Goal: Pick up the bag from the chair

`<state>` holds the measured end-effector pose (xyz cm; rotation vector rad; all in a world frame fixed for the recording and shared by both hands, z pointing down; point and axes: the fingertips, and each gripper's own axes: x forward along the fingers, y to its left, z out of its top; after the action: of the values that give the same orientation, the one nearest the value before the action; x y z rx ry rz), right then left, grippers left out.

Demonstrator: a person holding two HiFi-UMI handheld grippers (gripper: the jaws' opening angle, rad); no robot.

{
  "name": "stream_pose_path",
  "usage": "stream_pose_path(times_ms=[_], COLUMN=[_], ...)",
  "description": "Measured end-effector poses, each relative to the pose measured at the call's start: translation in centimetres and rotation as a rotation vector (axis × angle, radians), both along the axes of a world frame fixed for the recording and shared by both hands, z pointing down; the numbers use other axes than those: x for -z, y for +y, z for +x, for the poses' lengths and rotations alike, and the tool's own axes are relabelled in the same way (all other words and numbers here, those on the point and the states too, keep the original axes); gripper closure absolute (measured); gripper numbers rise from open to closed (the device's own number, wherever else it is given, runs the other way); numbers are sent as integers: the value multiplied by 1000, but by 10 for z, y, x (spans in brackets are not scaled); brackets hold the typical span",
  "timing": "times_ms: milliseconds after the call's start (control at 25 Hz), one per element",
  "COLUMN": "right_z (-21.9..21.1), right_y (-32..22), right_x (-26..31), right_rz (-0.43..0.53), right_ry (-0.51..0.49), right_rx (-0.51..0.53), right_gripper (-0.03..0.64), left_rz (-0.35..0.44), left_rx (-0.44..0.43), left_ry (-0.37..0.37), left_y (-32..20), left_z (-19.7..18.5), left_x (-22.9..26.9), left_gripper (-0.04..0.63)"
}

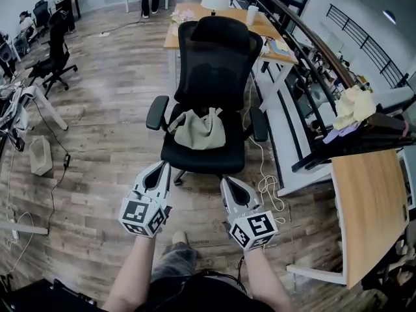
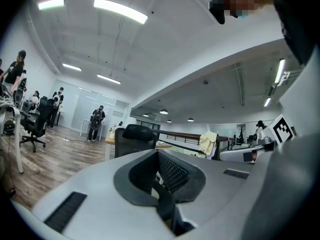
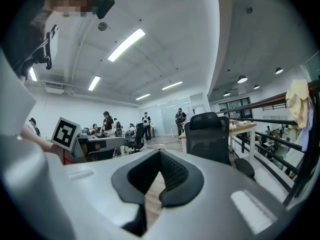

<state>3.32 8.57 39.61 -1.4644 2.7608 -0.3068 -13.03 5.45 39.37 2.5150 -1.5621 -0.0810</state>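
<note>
A pale beige bag lies slumped on the seat of a black office chair, straps on top. Both grippers hover low over the wooden floor, short of the chair's front edge and pointing at it. My left gripper is shut with nothing in it, just left of the seat's front. My right gripper is also shut and empty, a little nearer to me. The left gripper view shows the chair's back beyond the closed jaws; the right gripper view shows the chair to the right. The bag is hidden in both gripper views.
A wooden desk stands behind the chair. A second wooden table is at the right, beside a black railing draped with cloths. A white cable coils on the floor right of the chair. Another chair stands far left.
</note>
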Motion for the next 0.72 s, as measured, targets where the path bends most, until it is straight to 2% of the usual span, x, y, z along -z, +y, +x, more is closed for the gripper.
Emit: stream_pose_path(times_ms=[360, 720], right_z=[-14, -15], right_y=[-40, -72], right_x=[-10, -19], right_rz=[-10, -25], right_ry=[1, -7], right_rx=[-71, -79], right_gripper=[609, 609], left_rz=[-14, -28], left_rx=[-64, -87], left_ry=[10, 12], left_y=[-46, -75], left_z=[-16, -12], left_x=[-15, -25], left_gripper=[598, 598])
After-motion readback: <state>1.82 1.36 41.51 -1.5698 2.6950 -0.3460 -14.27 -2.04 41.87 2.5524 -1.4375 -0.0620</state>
